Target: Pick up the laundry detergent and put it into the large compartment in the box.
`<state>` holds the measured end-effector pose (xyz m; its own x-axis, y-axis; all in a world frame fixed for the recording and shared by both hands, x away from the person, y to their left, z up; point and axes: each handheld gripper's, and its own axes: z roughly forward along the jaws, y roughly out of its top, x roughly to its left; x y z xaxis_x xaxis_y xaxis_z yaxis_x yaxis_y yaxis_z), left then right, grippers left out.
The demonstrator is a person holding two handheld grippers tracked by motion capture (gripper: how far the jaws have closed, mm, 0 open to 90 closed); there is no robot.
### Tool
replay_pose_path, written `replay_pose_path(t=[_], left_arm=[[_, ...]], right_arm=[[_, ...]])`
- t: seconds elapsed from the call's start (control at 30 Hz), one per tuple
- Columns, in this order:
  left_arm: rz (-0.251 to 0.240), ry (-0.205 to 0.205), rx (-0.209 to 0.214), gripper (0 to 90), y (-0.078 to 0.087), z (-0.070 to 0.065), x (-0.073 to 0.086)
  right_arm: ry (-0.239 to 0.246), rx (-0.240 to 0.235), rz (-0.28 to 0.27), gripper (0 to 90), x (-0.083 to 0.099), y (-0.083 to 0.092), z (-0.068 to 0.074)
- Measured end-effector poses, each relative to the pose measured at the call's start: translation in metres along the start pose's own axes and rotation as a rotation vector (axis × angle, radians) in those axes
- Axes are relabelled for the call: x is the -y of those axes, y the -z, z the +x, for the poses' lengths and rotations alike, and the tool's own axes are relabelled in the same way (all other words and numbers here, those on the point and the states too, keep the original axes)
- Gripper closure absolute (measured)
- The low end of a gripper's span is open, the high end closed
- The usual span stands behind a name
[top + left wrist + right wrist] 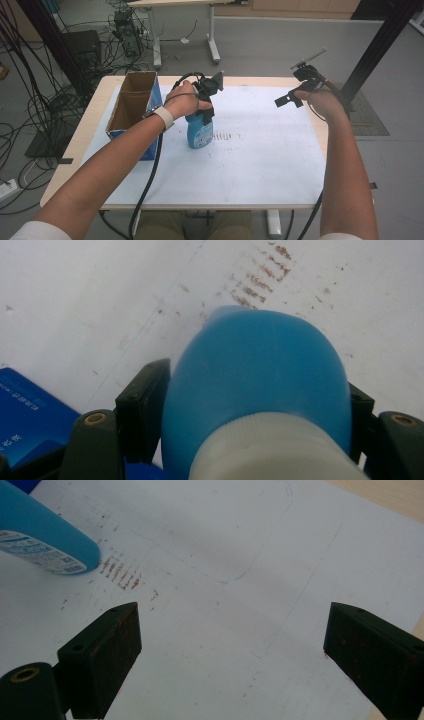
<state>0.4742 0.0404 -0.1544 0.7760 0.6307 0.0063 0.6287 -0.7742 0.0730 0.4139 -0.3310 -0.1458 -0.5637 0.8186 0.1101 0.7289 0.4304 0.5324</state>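
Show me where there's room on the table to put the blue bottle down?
Free: the white sheet between the blue bottle and the right gripper, and along its near edge. Crowded: the left side, where the open cardboard box stands beside the bottle.

A: Blue bottle [255, 385], white cap [275, 450], between the black left gripper [204, 112]?

B: Yes. Blue box [131, 112] beside it; white sheet [210, 645], brown marks [120, 572] below.
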Motion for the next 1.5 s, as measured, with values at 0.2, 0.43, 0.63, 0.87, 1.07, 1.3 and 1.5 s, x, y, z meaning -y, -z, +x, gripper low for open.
replay_pose_path(t=[0.2, 0.43, 0.63, 0.87, 1.07, 1.3, 1.5], left_arm=[[-0.002, -0.004, 0.008, 37.4, -0.0005, 0.0009, 0.0001], [0.001, -0.012, 0.001, 38.4, -0.0005, -0.0011, -0.0008], [0.002, -0.012, 0.002, 38.6, -0.0005, -0.001, -0.0009], [0.0, -0.009, 0.004, 38.8, -0.0006, -0.0006, -0.0008], [0.003, -0.009, 0.003, 38.9, -0.0005, -0.0008, -0.0014], [0.004, -0.008, 0.002, 38.8, -0.0005, -0.001, -0.0016], [0.005, -0.008, 0.005, 38.8, -0.0005, -0.0002, -0.0018]], right_arm=[[-0.003, -0.001, -0.001, 8.1, 0.0002, -0.0001, -0.0004], [-0.001, 0.0, -0.001, 8.2, 0.0005, -0.0005, -0.0004], [0.0, -0.001, 0.002, 8.1, -0.0001, -0.0011, -0.0004], [-0.004, 0.001, 0.003, 8.1, -0.0001, 0.0003, -0.0006], [-0.003, 0.003, 0.002, 8.2, 0.0002, 0.0008, 0.0001], [-0.004, 0.003, 0.004, 8.2, 0.0004, 0.0008, -0.0004], [-0.006, 0.003, 0.003, 8.2, 0.001, 0.0012, -0.0007]])
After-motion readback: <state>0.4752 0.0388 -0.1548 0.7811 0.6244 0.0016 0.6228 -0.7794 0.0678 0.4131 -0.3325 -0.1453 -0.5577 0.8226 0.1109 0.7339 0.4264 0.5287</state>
